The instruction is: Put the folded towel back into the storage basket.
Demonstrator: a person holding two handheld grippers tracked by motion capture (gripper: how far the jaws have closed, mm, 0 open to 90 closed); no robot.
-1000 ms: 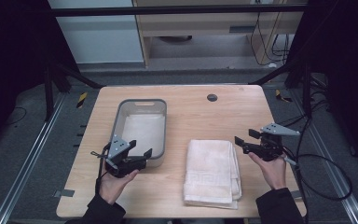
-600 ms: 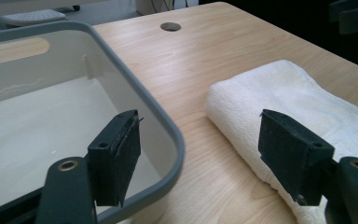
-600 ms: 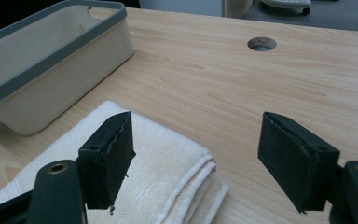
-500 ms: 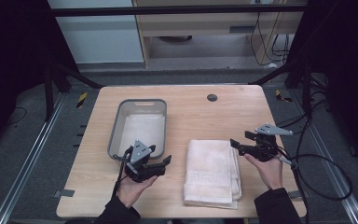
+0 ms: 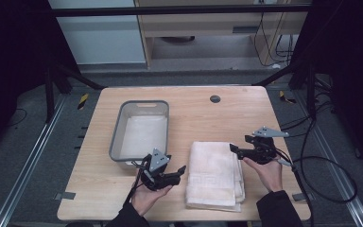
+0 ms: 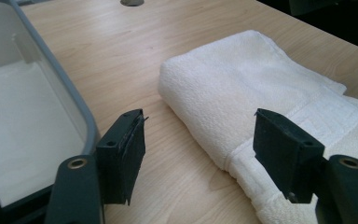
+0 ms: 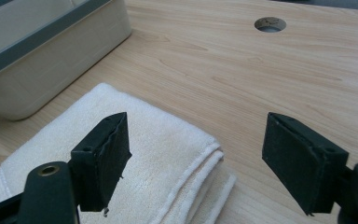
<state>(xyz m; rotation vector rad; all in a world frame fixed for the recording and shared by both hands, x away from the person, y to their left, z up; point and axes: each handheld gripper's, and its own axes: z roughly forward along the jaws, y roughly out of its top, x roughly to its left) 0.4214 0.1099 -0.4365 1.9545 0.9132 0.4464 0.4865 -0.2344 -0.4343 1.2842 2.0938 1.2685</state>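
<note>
A folded white towel point(image 5: 215, 174) lies on the wooden table point(image 5: 198, 118), front middle. To its left stands a grey bin point(image 5: 141, 130) with a white cloth in its bottom. My left gripper point(image 5: 178, 174) is open, held low between bin and towel, its jaws pointing at the towel's left edge. In the left gripper view the towel point(image 6: 270, 107) fills the gap ahead and the bin point(image 6: 51, 88) is at left. My right gripper point(image 5: 234, 149) is open at the towel's right top corner. The right gripper view has the towel point(image 7: 135, 154) under the jaws and the bin point(image 7: 46, 51) beyond.
A round cable hole point(image 5: 215, 99) sits in the table near the far edge. Cables trail from the right gripper over the table's right side. Metal frame rails run along the floor on both sides. Bare wood lies between the bin and the far right corner.
My left gripper has moved right from the bin's front corner toward the towel's left edge. The right gripper has shifted left, closer to the towel's right corner. Both stay open.
</note>
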